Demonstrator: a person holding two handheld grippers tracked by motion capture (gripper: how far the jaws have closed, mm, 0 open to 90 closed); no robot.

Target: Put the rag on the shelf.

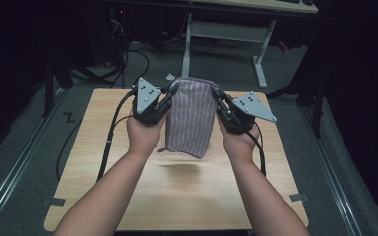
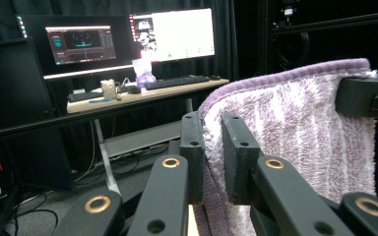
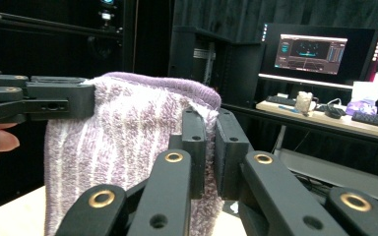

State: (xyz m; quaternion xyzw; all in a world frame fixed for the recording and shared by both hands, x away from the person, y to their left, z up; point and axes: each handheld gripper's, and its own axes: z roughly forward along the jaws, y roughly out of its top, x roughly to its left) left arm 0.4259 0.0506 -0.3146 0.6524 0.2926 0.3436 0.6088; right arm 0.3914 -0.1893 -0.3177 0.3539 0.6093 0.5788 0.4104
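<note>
A purple striped towel [image 1: 191, 115] hangs folded above the wooden table [image 1: 177, 191], held up by its two top corners. My left gripper [image 1: 169, 94] is shut on the towel's top left corner, and in the left gripper view the towel [image 2: 295, 128] edge is pinched between its jaws [image 2: 212, 147]. My right gripper [image 1: 217, 96] is shut on the top right corner; in the right gripper view the towel [image 3: 123, 142] sits clamped between the jaws [image 3: 209, 147]. The towel's lower edge hangs just above the tabletop.
Beyond the table stands a white-legged desk [image 1: 226, 29] with cables [image 1: 128, 54] on the floor beside it. Monitors [image 2: 172, 32] and a keyboard [image 2: 177, 81] sit on that desk. Floor rails [image 1: 24, 157] run along both sides of the table.
</note>
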